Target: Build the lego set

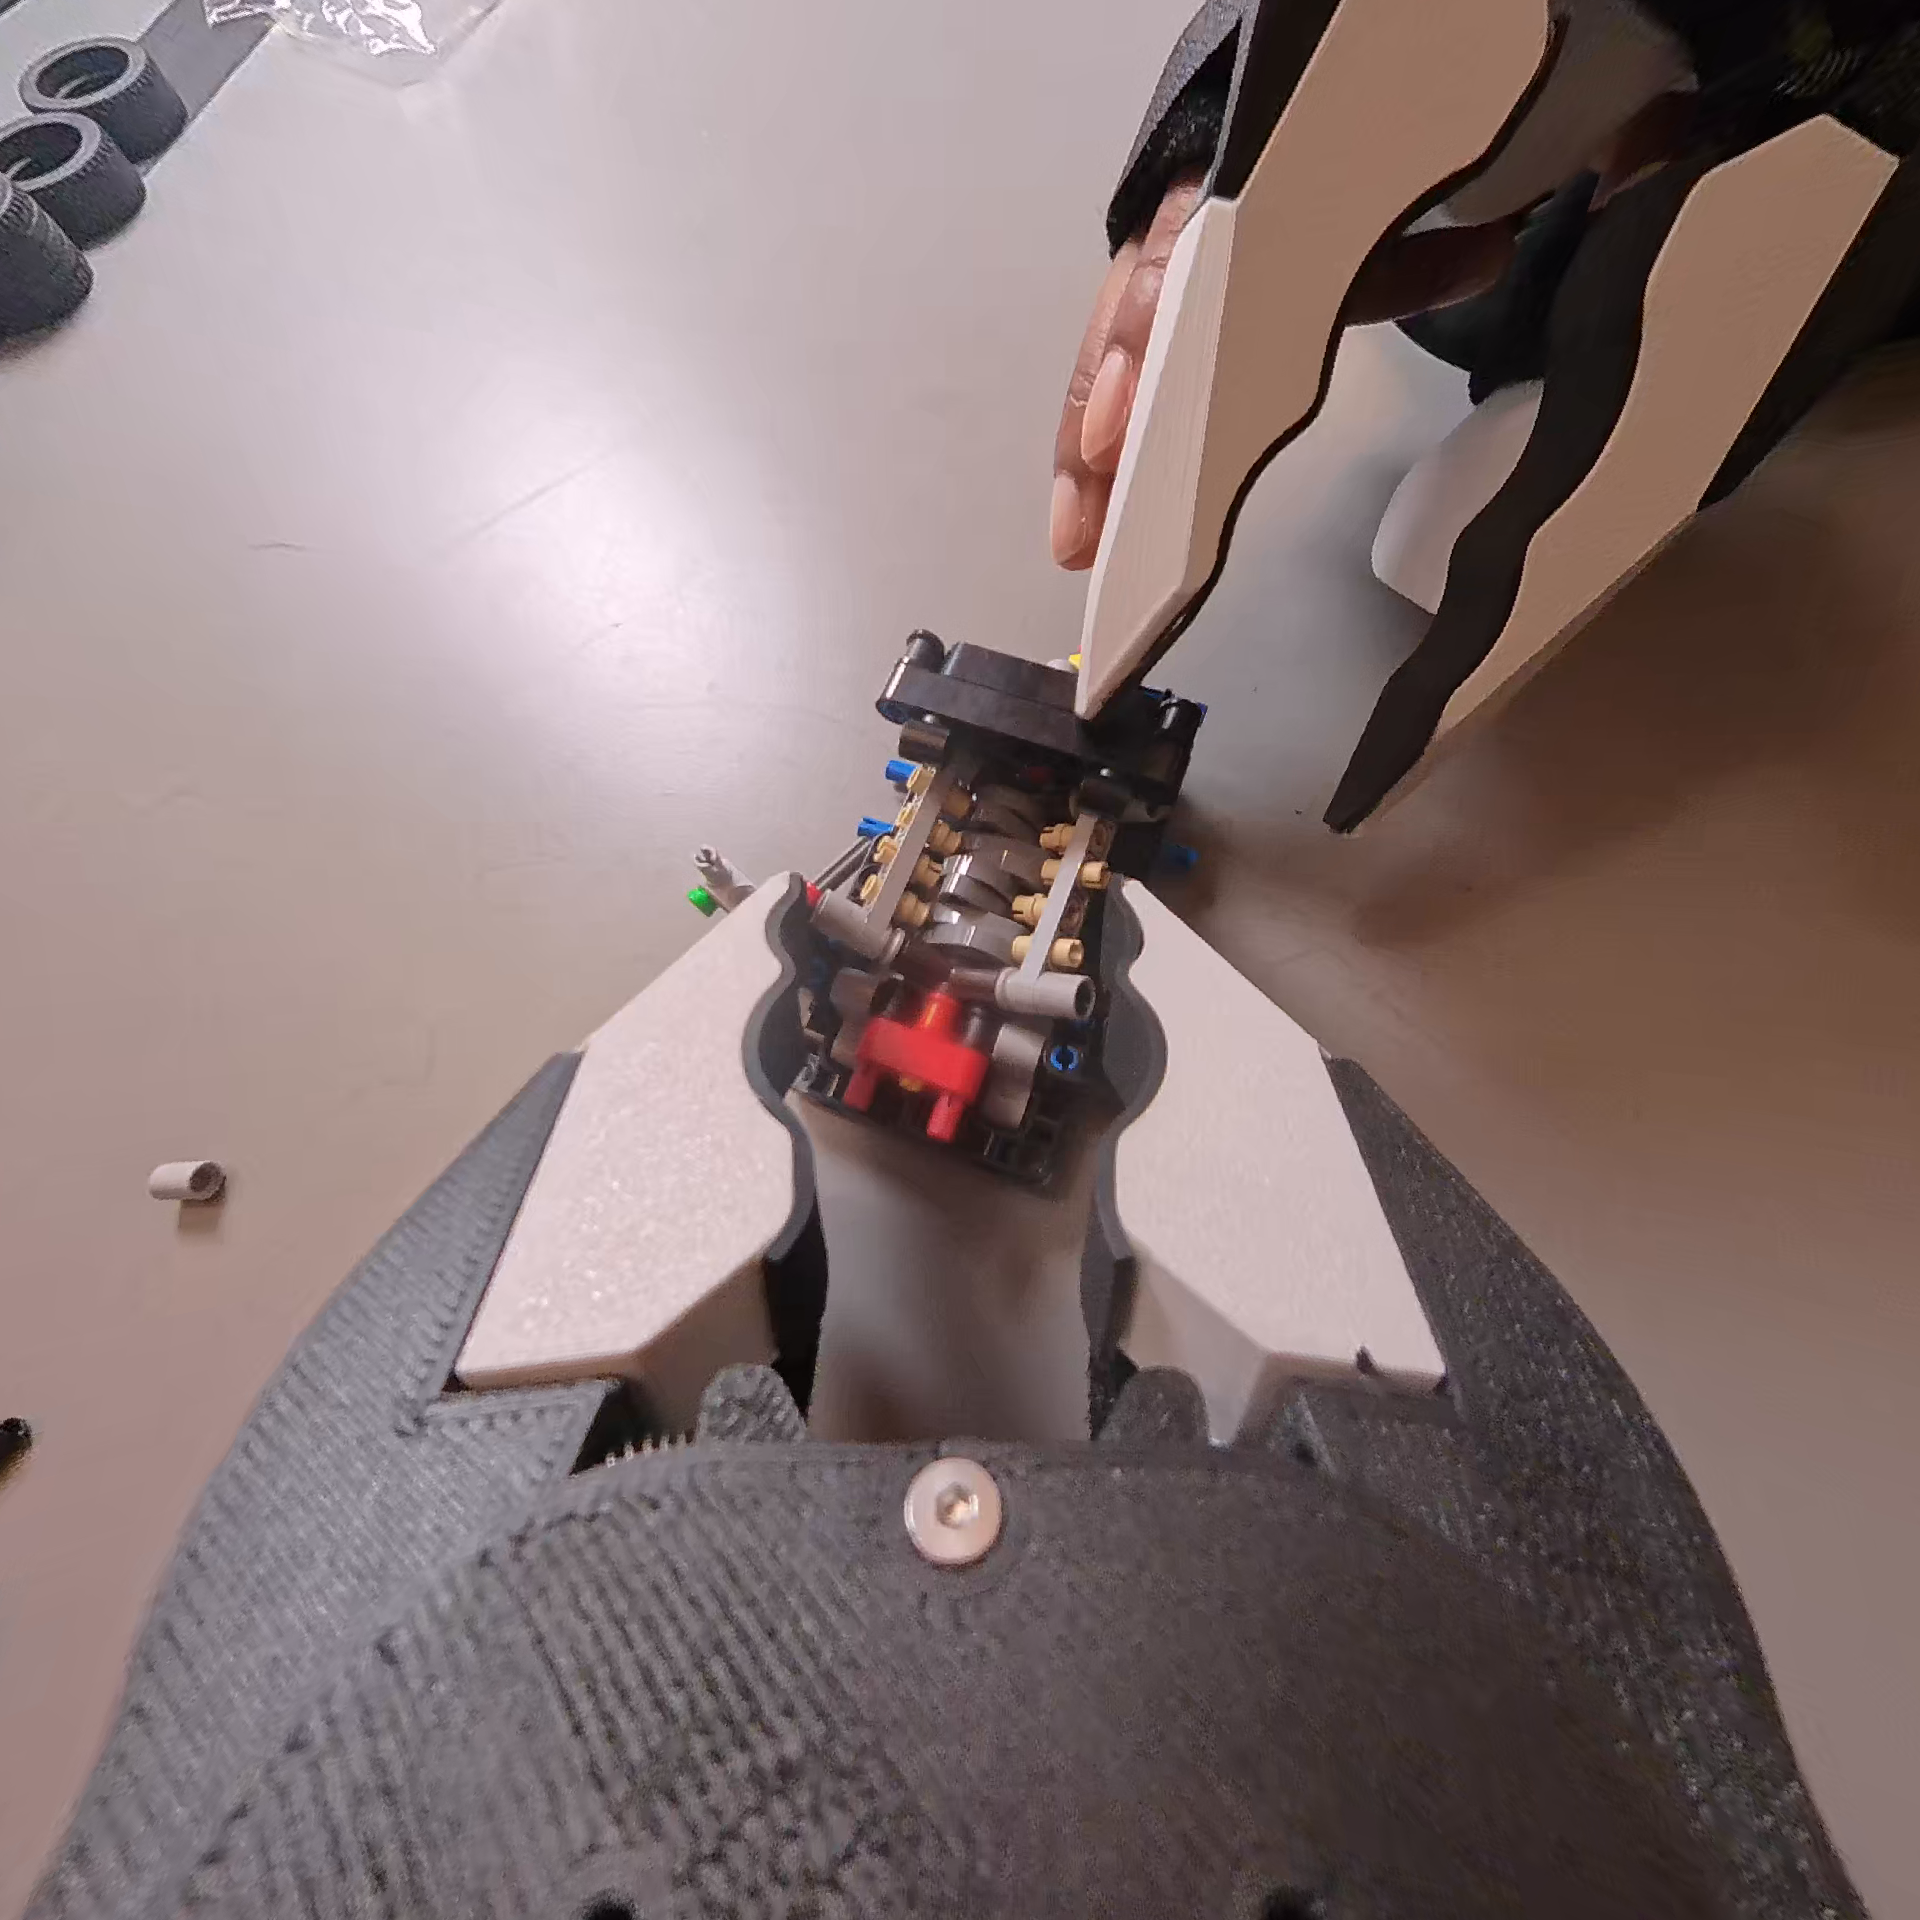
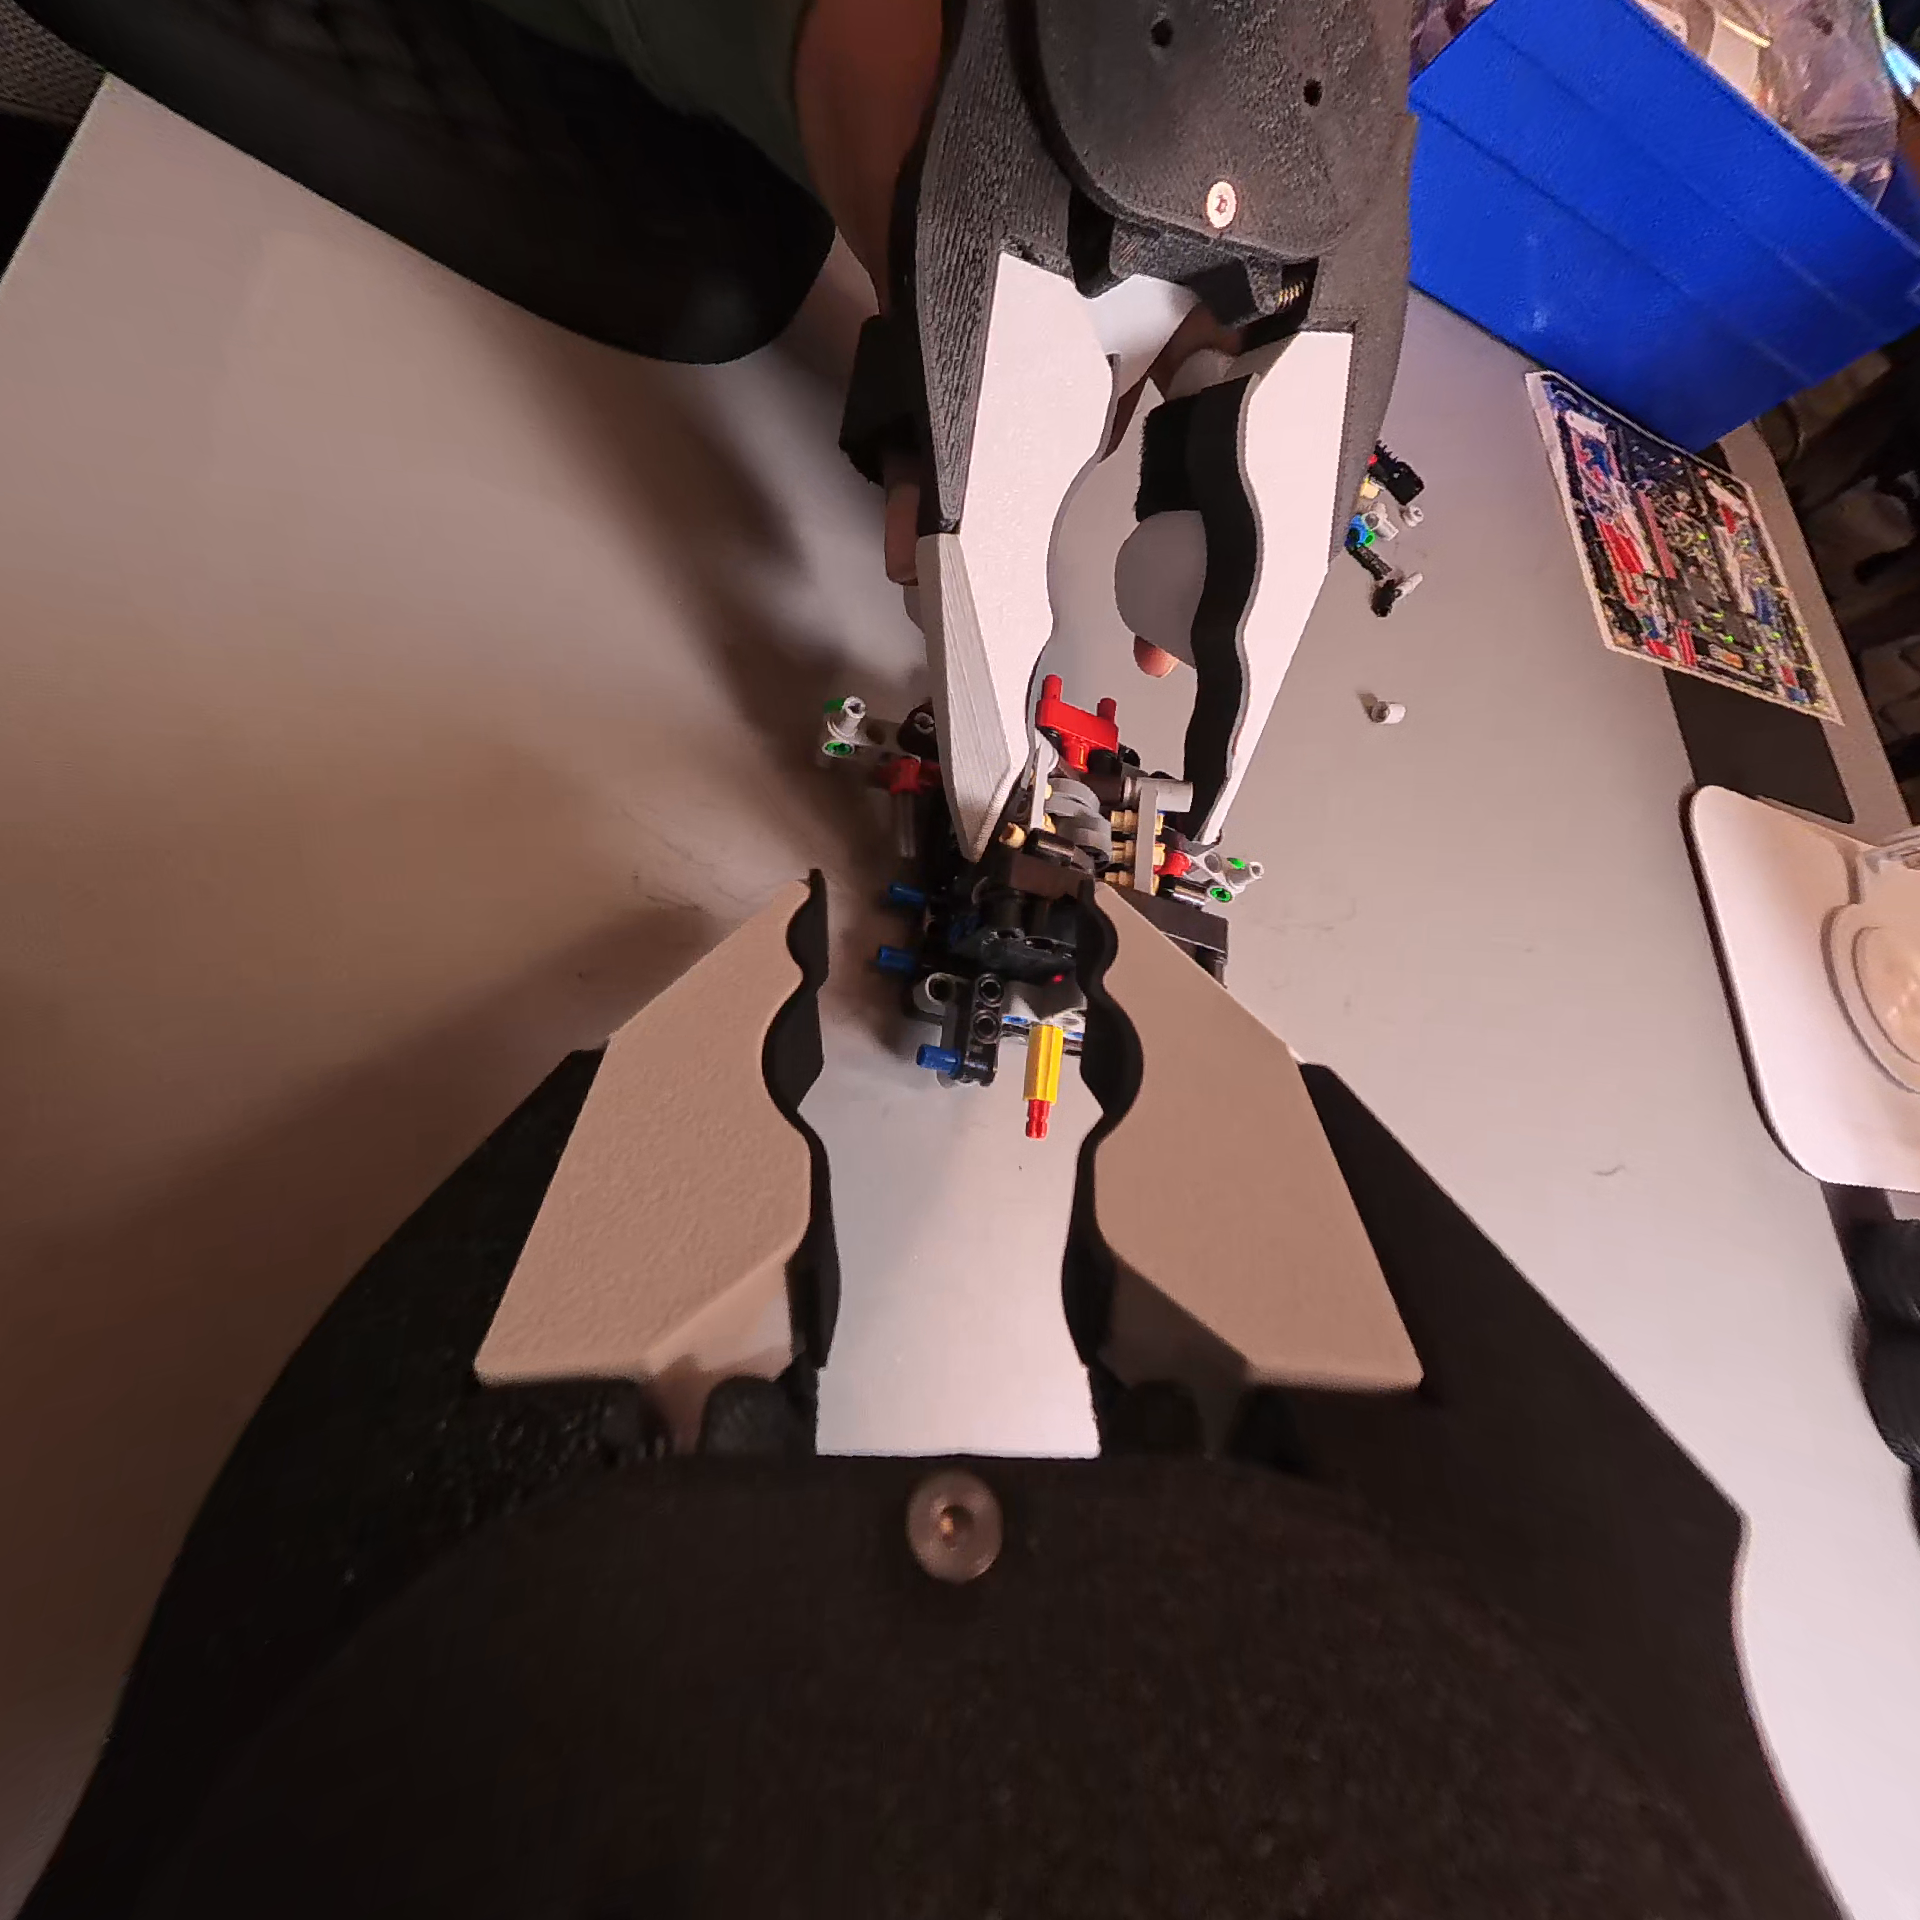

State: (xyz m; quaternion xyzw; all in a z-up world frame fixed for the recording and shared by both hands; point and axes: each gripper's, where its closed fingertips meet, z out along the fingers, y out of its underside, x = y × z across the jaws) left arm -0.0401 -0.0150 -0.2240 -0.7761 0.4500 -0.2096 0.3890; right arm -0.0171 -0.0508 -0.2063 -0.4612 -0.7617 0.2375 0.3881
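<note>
**Lego model gripped at one end on table**

The left gripper [image 1: 961,914] is clamping the near end of the lego model [image 1: 997,914], which is sitting on the table [image 1: 416,520]; the right gripper [image 2: 956,925] is standing wide, one fingertip [image 1: 1101,686] touching the model's far end.

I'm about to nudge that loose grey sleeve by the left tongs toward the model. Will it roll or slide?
The sleeve is a short hollow tube lying on its side on the smooth table, so it will probably roll if pushed across its axis. Pushed end-on, it likely slides. It looks small and light, so a gentle tap may send it far.
</note>
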